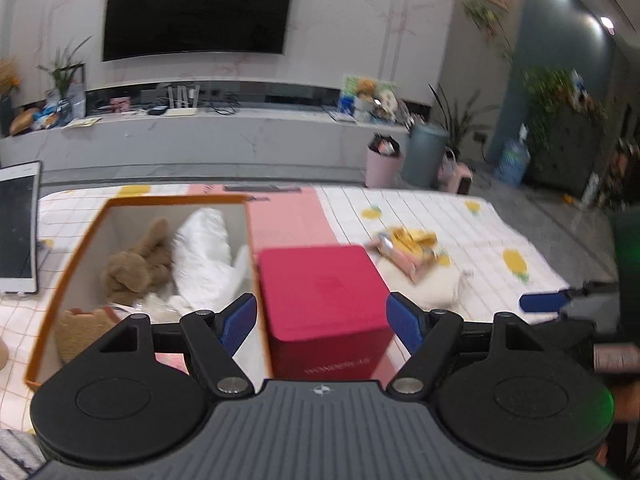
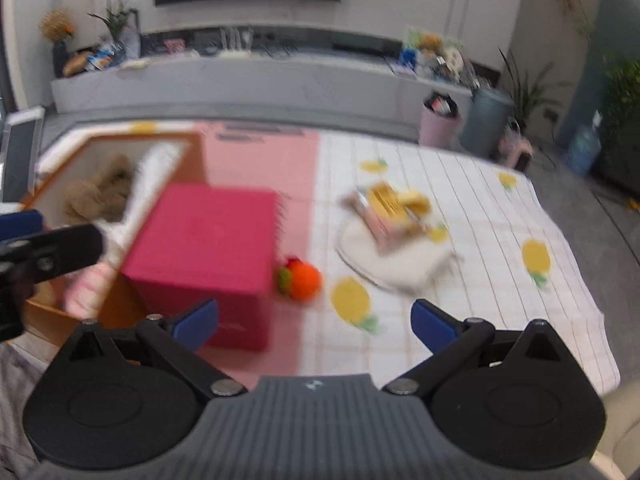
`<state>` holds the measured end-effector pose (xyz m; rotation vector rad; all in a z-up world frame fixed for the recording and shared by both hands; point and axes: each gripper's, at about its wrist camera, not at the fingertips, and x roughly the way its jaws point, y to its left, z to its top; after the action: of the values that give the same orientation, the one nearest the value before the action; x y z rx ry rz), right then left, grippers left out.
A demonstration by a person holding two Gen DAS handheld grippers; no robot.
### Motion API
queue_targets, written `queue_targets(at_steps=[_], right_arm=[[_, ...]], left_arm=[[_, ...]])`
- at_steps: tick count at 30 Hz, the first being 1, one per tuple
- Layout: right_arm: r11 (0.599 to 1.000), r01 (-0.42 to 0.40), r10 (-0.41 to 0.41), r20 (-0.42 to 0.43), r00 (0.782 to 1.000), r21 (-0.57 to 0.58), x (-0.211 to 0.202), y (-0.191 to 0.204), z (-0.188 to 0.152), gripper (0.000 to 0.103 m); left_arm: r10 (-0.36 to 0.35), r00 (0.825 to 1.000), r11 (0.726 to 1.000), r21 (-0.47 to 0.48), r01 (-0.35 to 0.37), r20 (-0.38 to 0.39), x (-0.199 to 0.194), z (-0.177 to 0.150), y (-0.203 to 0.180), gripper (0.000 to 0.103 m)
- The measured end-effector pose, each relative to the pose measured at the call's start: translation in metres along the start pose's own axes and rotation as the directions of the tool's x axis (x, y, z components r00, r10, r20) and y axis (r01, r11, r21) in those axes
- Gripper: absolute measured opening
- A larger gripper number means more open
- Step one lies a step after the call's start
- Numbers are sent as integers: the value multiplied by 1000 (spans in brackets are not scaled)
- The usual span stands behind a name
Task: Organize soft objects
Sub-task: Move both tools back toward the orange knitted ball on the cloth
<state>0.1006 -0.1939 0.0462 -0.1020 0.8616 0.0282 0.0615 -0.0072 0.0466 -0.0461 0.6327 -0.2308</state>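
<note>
Left gripper [image 1: 322, 320]: jaws spread wide, nothing between the blue pads [image 1: 240, 322]. It hangs just over the near edge of a closed red box [image 1: 320, 288], the pads straddling the box's width but not touching it.

Right gripper [image 2: 314, 322]: released as well, jaws apart and empty, poised above the checked tablecloth [image 2: 460, 288] with its pineapple print. Its left pad sits in front of the red box's near corner; whether they touch, I cannot tell.

Orange-rimmed open box [image 1: 68, 276] stands directly left of the red box, walls touching or nearly so. Inside it: a brown plush animal [image 1: 136, 264] toward the far left, a white stuffed toy [image 1: 204, 256] leaning against the right wall, and a tan plush [image 1: 80, 328] in the near corner, partly hidden by the gripper body.

Still out on the cloth: a small orange plush fruit [image 2: 306, 280] with a green and red tuft, lying just right of the red box, touching or almost touching its side. Further right and farther off, a pile of yellow and pink soft pieces [image 2: 394, 210] rests on a white cushion-like item [image 2: 396, 264]. Motion blur here; details not readable.

A pink strip [image 2: 260, 160] runs across the cloth under and behind the red box. A tablet [image 1: 18, 228] lies at the far left edge of the table.
</note>
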Motion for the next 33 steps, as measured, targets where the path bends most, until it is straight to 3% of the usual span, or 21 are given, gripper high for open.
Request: queue_targets(at_steps=[6, 10, 16, 22, 25, 29, 33], right_arm=[[984, 96, -83, -94, 992, 152, 44, -65, 10, 100], [982, 66, -45, -120, 992, 176, 68, -87, 17, 100], [973, -11, 41, -125, 991, 231, 100, -96, 20, 100], [947, -134, 182, -145, 972, 292, 142, -78, 24, 99], [938, -216, 258, -133, 957, 272, 156, -60, 32, 89], [953, -225, 256, -141, 956, 201, 172, -41, 35, 72], [932, -265, 303, -127, 945, 249, 183, -45, 35, 70]], left_arm=[[-38, 998, 999, 34, 40, -43, 27, -15, -28, 86], [-42, 996, 997, 59, 46, -75, 44, -18, -43, 86], [-26, 999, 997, 68, 29, -48, 48, -30, -52, 86], [-60, 997, 995, 77, 63, -46, 48, -38, -50, 86], [-67, 996, 993, 89, 72, -60, 50, -41, -51, 86], [-100, 992, 992, 65, 106, -78, 54, -40, -48, 86], [-106, 989, 993, 43, 111, -104, 60, -40, -44, 86]])
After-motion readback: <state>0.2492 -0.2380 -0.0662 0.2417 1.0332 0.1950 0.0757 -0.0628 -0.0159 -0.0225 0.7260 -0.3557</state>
